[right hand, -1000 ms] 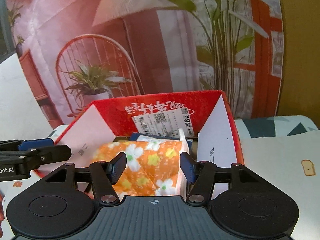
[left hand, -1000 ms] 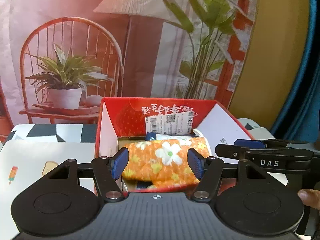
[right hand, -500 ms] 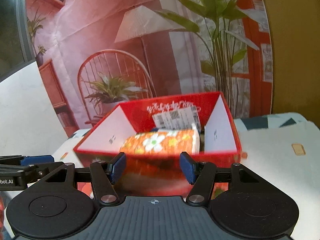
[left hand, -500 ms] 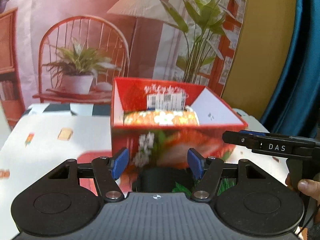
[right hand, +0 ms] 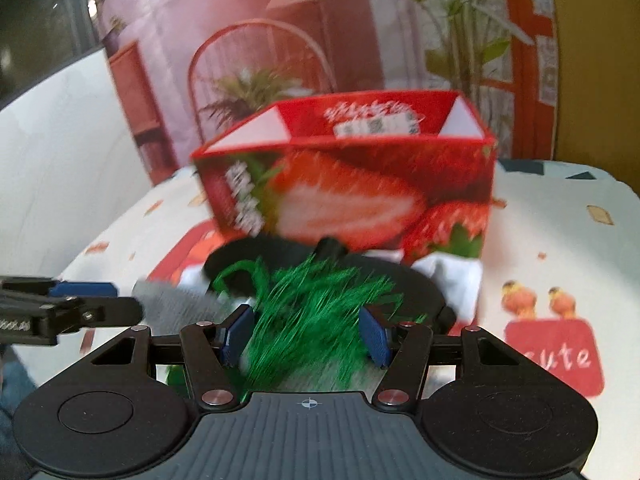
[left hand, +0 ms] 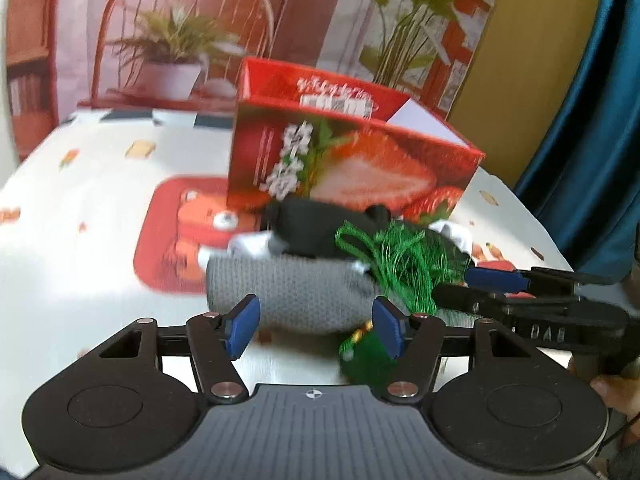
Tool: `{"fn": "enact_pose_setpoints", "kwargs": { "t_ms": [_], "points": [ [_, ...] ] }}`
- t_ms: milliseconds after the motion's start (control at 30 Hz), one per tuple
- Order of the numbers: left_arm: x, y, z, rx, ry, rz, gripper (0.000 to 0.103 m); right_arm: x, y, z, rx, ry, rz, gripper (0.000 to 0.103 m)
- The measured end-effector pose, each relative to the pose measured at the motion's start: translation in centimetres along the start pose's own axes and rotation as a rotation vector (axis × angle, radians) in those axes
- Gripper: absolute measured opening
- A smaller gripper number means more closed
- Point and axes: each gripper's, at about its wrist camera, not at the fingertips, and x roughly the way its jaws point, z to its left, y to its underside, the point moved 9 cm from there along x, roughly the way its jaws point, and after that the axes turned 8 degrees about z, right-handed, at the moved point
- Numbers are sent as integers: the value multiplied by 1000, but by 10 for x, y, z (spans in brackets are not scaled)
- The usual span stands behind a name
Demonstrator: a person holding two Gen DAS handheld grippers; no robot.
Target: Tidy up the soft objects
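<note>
A red strawberry-print box (left hand: 352, 160) stands on the table; it also shows in the right wrist view (right hand: 352, 196). In front of it lies a pile of soft things: a grey knitted roll (left hand: 296, 292), a black cloth (left hand: 316, 228), a green fringed piece (left hand: 400, 264) and white cloth (right hand: 452, 280). My left gripper (left hand: 316, 326) is open and empty, just before the grey roll. My right gripper (right hand: 304, 338) is open, with the green fringe (right hand: 316, 304) between its fingers. The box's contents are hidden from here.
The table has a white cloth with red cartoon prints (left hand: 168, 232) and a red "cute" patch (right hand: 556, 356). A printed backdrop with a chair and plants hangs behind. A blue curtain (left hand: 592, 120) is at the right. The right gripper shows in the left wrist view (left hand: 520, 292).
Both grippers have pulled back and dropped from above the box to the pile in front of it. The orange floral cloth in the box is out of sight now.
</note>
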Motion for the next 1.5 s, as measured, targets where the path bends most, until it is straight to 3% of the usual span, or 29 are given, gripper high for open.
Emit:
{"fn": "enact_pose_setpoints", "kwargs": {
  "t_ms": [300, 867, 1000, 1267, 1500],
  "points": [
    [7, 26, -1, -26, 45, 61, 63, 6, 42, 36, -113, -30, 84, 55],
    [30, 29, -20, -28, 147, 95, 56, 30, 48, 68, -235, -86, 110, 55],
    [42, 33, -18, -59, 168, 128, 43, 35, 45, 67, -212, -104, 106, 55],
    [49, 26, -7, -114, 169, 108, 42, 47, 37, 62, -160, -127, 98, 65],
    [52, 21, -6, -110, 166, 95, 42, 59, 31, 63, -151, -149, 97, 63]
  ]
}}
